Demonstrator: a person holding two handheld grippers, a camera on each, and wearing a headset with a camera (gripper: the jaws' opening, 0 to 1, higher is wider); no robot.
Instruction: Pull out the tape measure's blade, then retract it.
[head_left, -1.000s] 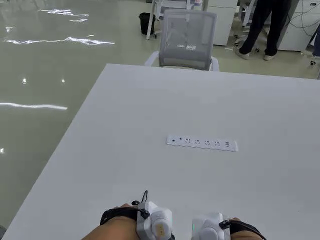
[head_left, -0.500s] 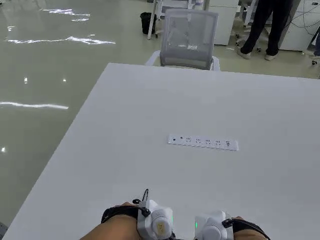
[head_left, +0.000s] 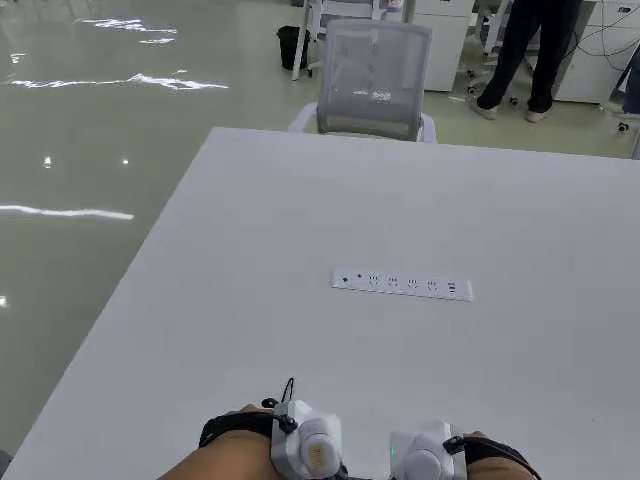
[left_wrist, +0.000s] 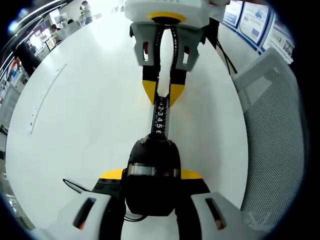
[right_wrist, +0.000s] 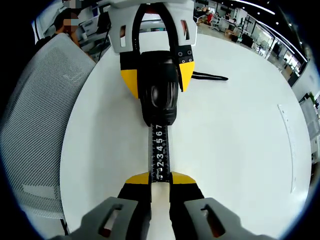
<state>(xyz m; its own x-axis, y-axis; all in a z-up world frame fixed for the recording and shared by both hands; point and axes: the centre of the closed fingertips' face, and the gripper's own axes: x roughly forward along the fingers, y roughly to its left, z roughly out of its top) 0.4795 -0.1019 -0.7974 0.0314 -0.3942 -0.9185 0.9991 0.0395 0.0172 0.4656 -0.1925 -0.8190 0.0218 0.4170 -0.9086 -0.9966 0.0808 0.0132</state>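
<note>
Tape measure (right_wrist: 159, 92), black case, at the near edge of the white desk (head_left: 300, 220): case clamped in the left gripper (left_wrist: 152, 175) as an anchor, short exposed blade (right_wrist: 159, 150) pinched at its tip by the right gripper (right_wrist: 160, 178), apparently for pulling farther.

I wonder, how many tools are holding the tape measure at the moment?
2. The left tool clamps the black tape measure case; the right tool pinches the tip of its black numbered blade.
</note>
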